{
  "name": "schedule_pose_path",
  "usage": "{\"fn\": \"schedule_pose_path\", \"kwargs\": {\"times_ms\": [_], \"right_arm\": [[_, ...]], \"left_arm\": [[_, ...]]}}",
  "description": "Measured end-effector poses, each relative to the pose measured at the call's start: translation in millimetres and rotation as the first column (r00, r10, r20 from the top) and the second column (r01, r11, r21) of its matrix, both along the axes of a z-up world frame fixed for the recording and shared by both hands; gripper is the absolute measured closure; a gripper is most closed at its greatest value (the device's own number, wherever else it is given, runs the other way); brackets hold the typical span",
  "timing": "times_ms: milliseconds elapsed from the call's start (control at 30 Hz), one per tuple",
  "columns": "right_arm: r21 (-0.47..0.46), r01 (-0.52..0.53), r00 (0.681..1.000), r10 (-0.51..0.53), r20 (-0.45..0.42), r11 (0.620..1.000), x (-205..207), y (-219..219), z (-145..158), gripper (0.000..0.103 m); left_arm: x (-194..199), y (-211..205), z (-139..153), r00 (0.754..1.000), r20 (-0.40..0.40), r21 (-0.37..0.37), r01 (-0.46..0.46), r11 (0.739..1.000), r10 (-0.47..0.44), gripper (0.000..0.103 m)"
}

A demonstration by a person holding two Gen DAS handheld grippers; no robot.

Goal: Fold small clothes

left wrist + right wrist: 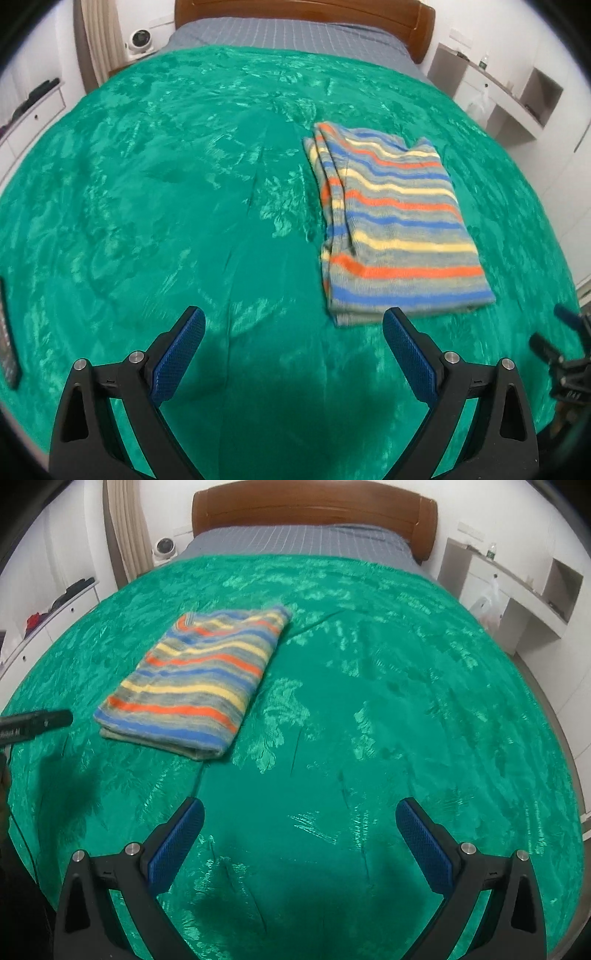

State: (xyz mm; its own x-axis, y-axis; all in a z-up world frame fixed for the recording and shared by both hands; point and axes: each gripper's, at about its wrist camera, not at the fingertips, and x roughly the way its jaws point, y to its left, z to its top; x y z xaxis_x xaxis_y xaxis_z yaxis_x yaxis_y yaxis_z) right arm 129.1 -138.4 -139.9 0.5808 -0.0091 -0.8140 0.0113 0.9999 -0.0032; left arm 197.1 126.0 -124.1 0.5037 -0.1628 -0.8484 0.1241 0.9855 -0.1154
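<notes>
A striped garment (395, 225) in grey, orange, blue and yellow lies folded into a flat rectangle on the green bedspread (166, 192). In the right wrist view it (199, 679) lies left of centre. My left gripper (293, 321) is open and empty, hovering above the bedspread just near and left of the garment's near edge. My right gripper (299, 812) is open and empty, above bare bedspread (406, 701) to the right of the garment. Part of the right gripper shows at the left wrist view's right edge (565, 354); a left finger (37, 722) shows at the right wrist view's left edge.
The bed has a wooden headboard (314, 513) and a grey sheet (295, 541) beyond the bedspread. A dark flat device (7, 332) lies at the bed's left edge. White shelves (498, 96) stand on the right, a small fan (139, 42) and drawers (29, 110) on the left.
</notes>
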Motion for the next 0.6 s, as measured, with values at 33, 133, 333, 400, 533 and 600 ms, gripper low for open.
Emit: {"fn": "schedule_pose_path", "kwargs": {"times_ms": [33, 133, 333, 400, 533, 600], "right_arm": [[0.016, -0.010, 1.000, 0.010, 0.000, 1.000, 3, -1, -1, 0.001], [0.060, -0.033, 0.999, 0.032, 0.021, 0.998, 19, -5, -1, 0.001], [0.185, -0.076, 0.995, 0.061, 0.082, 0.980, 67, -19, 0, 0.001], [0.300, -0.081, 0.995, 0.061, 0.074, 0.950, 88, -28, -5, 0.002], [0.490, -0.058, 0.998, 0.053, 0.025, 0.870, 135, -40, -25, 0.014], [0.556, -0.048, 0.998, 0.056, 0.002, 0.830, 157, -39, -38, 0.020]], "left_arm": [[7, 0, -2, 1.000, -0.005, -0.008, 0.004, 1.000, -0.004, 0.005], [31, -2, -8, 0.999, -0.025, -0.046, 0.019, 0.999, -0.020, 0.005], [81, 3, -23, 0.996, -0.083, -0.147, 0.013, 0.989, -0.026, 0.006], [94, 9, -27, 0.994, -0.104, -0.213, 0.000, 0.977, -0.023, 0.006], [118, 6, -36, 0.988, -0.144, -0.284, 0.008, 0.959, -0.051, 0.006], [130, -7, -44, 0.982, -0.167, -0.277, 0.045, 0.960, -0.094, 0.006]]}}
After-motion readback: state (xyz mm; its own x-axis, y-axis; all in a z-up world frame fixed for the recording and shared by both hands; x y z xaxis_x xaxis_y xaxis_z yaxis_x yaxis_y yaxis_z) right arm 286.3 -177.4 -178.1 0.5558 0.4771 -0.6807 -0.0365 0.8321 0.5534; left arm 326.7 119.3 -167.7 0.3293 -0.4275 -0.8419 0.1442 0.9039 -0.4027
